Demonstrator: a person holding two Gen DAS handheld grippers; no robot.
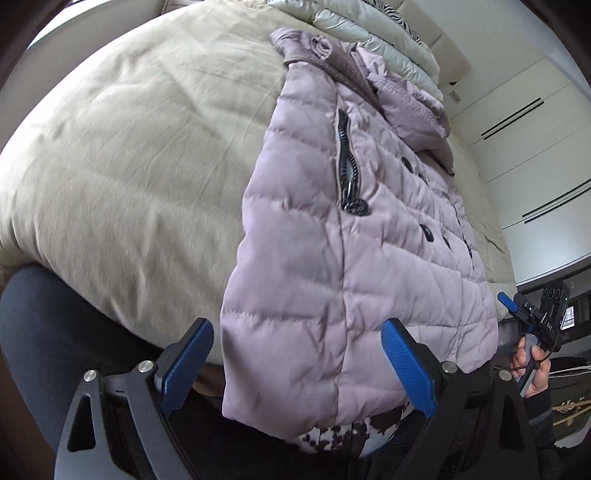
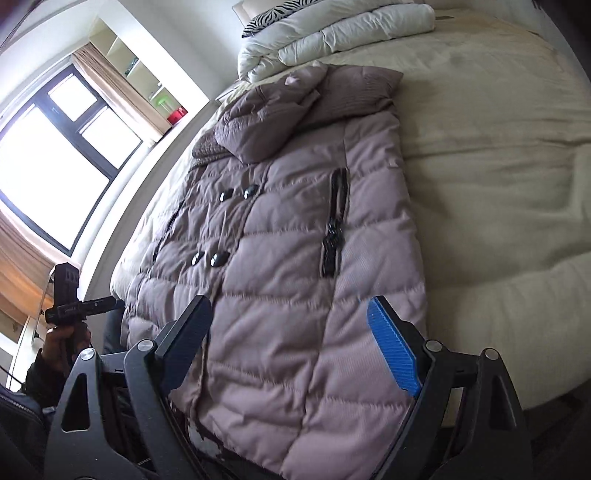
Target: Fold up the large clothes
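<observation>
A mauve quilted puffer coat (image 1: 369, 258) lies buttoned, front up, on the bed, with its hood (image 2: 266, 122) folded over the chest. Its hem hangs over the bed's near edge and shows a patterned lining (image 1: 340, 439). My left gripper (image 1: 295, 332) hovers open over the hem on the pocket-zip side, with nothing pressed between its blue pads. My right gripper (image 2: 290, 306) stands open above the lower front of the coat (image 2: 295, 277), also holding nothing. Each view shows the other gripper in a hand (image 1: 532, 369) just off the coat's side edge.
The beige bed cover (image 1: 129, 166) spreads wide beside the coat. A folded white duvet (image 2: 332, 33) and a zebra-print pillow (image 2: 273, 14) lie at the head end. A window (image 2: 55, 166) is on one side and white wardrobe doors (image 1: 517, 129) on the other.
</observation>
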